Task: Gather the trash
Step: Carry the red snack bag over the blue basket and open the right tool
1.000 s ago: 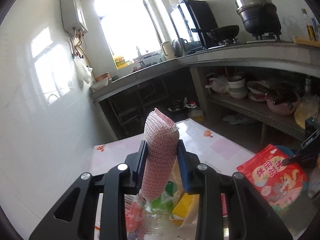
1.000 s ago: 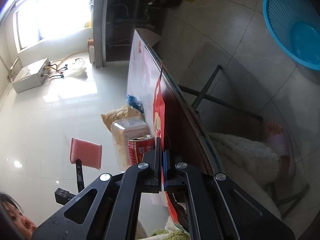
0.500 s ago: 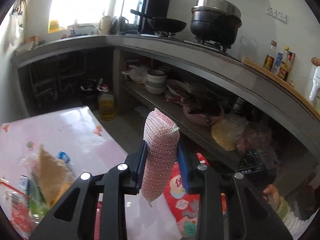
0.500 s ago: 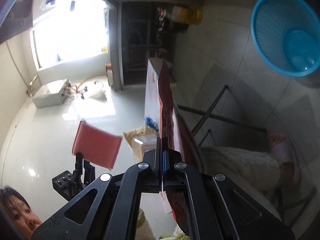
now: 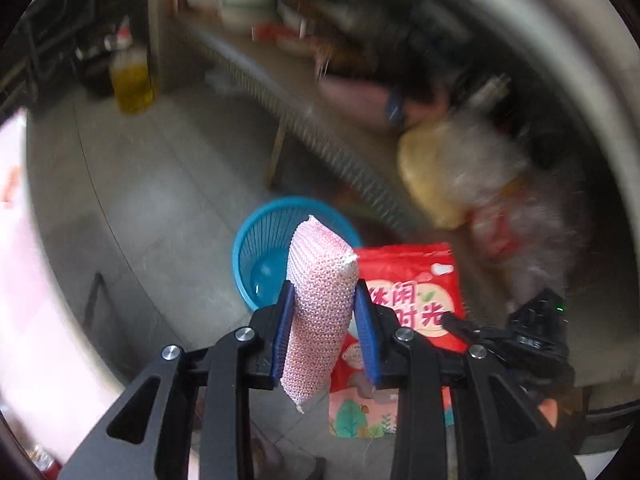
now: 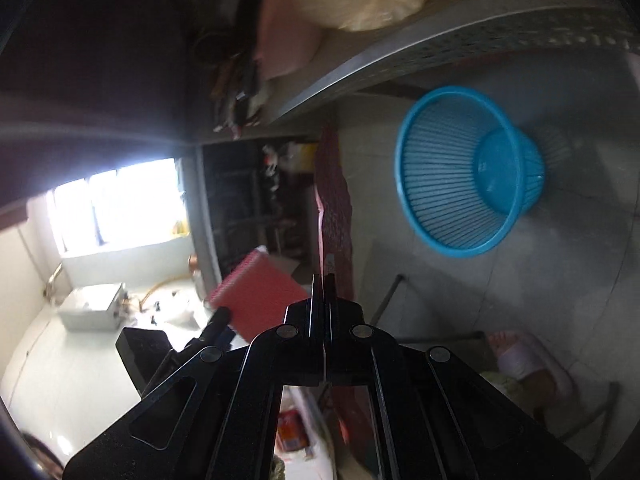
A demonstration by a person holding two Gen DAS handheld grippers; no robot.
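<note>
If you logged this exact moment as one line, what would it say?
left gripper: shut on pink sponge | right gripper: shut on red snack bag | blue basket: on floor, looks empty

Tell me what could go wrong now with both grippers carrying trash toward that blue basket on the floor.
1. The left gripper clamps the pink sponge near its middle; it stands high over the blue basket, so an early drop could miss.
2. The right gripper pinches only the edge of the red snack bag, which hangs loose and could slip out.
3. The two grippers are close together and might bump.
</note>
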